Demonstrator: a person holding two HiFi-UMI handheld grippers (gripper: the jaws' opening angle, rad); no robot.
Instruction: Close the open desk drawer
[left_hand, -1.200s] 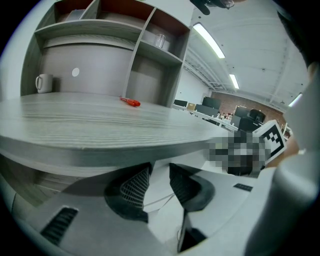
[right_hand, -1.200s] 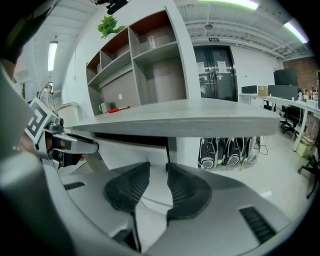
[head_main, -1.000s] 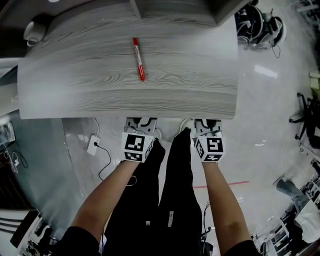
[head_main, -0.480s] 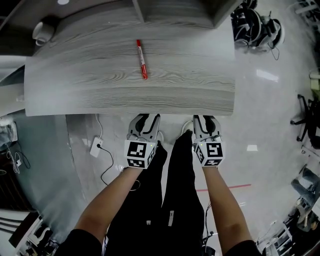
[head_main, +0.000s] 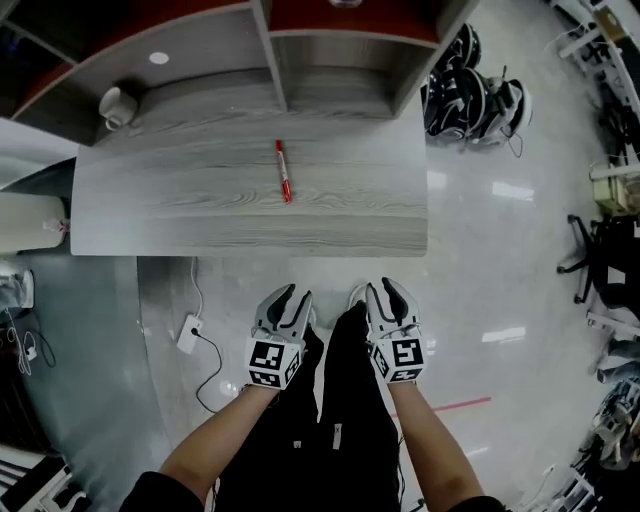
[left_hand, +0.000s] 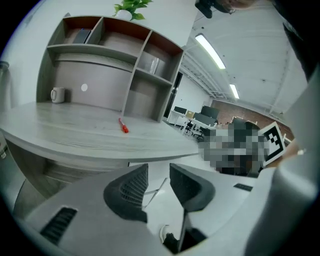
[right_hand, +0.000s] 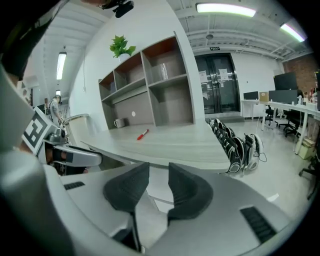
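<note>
Drawer (left_hand: 65, 170): in the left gripper view a grey wood-grain panel sits under the desk's front edge, left of centre. It appears pushed in, though its seams are too blurred to trace. From the head view nothing sticks out past the desk (head_main: 200, 215) edge.

Left gripper (head_main: 292, 297): held off the desk, over the floor (head_main: 480, 260), pointing toward the front edge but not touching it. Jaws apart by a narrow gap, nothing between them.

Right gripper (head_main: 383, 290): just beside the left one, level with it, also short of the desk. Jaws apart by a similar gap, nothing between them.

Both grippers hang above the person's dark trouser legs (head_main: 345, 400).

On the desk: a red pen (head_main: 284, 172) lies near the middle, lengthwise toward the back. A white mug (head_main: 117, 103) stands at the back left, below the shelf (head_main: 275, 60).

The shelf rises from the desk's rear, divided into compartments, with a green plant (right_hand: 121, 46) on top.

Floor: a white plug (head_main: 188, 333) with its cable lies left of the grippers. A row of black-and-white headsets (head_main: 470, 90) lies beside the desk's right end.
</note>
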